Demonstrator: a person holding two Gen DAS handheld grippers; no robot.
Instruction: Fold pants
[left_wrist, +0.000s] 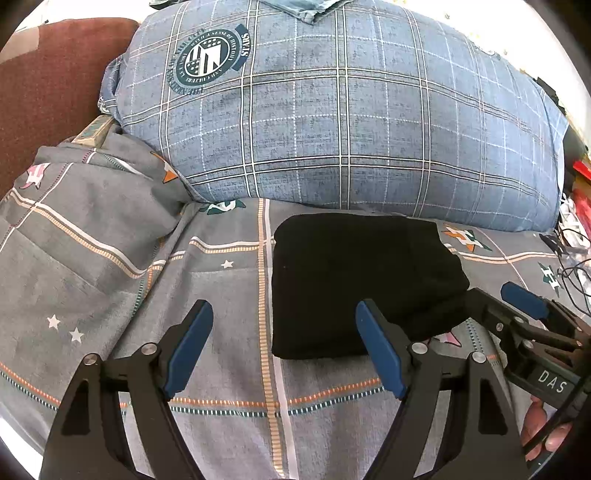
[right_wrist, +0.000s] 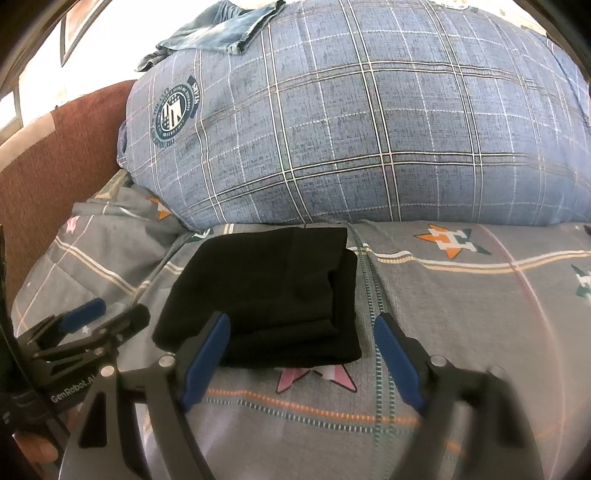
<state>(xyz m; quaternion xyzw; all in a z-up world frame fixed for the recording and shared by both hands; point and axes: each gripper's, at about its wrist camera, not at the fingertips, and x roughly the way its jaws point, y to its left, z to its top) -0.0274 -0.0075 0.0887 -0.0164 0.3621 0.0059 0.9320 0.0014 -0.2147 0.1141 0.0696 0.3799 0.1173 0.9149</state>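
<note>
The black pants (left_wrist: 354, 280) lie folded into a compact rectangle on the grey star-print bedsheet (left_wrist: 221, 295), just in front of a big pillow. They also show in the right wrist view (right_wrist: 273, 295). My left gripper (left_wrist: 284, 332) is open and empty, hovering at the pants' near left corner. My right gripper (right_wrist: 301, 343) is open and empty, hovering over the pants' near edge. The right gripper shows in the left wrist view (left_wrist: 498, 299) at the pants' right corner. The left gripper shows in the right wrist view (right_wrist: 110, 314) at the pants' left side.
A large blue plaid pillow (left_wrist: 332, 122) fills the back of the bed, with a denim garment (right_wrist: 218, 29) on top. A brown headboard (left_wrist: 44, 92) stands at the left. Cables and red clutter (left_wrist: 576, 229) lie at the right edge.
</note>
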